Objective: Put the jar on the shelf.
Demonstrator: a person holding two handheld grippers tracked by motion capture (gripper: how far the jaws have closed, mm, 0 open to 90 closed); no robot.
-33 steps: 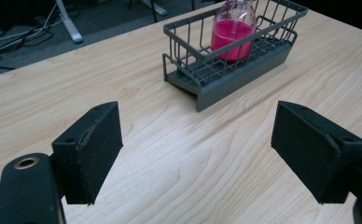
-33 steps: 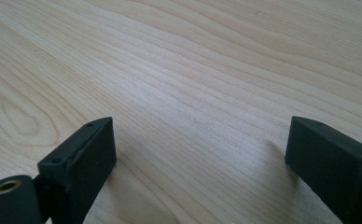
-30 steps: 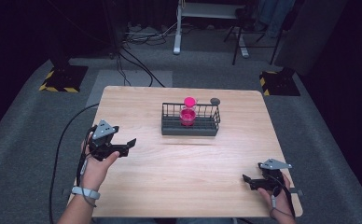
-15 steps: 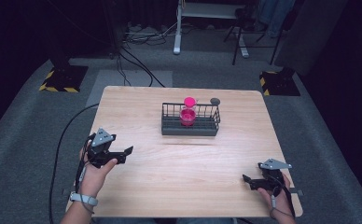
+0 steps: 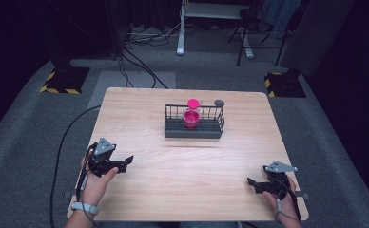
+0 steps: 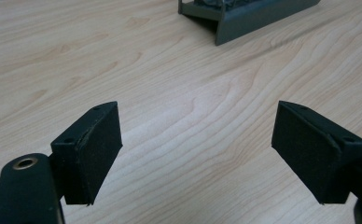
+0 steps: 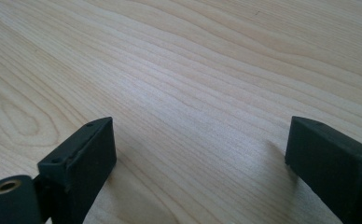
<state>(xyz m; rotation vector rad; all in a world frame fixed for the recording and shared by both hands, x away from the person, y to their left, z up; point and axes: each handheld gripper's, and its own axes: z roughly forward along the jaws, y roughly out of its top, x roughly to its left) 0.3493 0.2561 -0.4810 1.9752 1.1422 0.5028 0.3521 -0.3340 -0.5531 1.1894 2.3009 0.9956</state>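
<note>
Basket [image 5: 194,128] sitting upper centre, pink cups [image 5: 191,118] inside | I am holding left gripper [image 5: 125,162] and right gripper [image 5: 252,183] spread empty, lower corners | advising slow, level approach.

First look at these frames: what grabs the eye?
The bright pink cup stands out at once, sitting in a dark wire basket at the table's far middle, with a small dark round object just behind the basket's right end. Next come the two black grippers near the table's front edge: the left gripper and the right gripper, both with jaws wide apart over bare wood and nothing between them.
</note>
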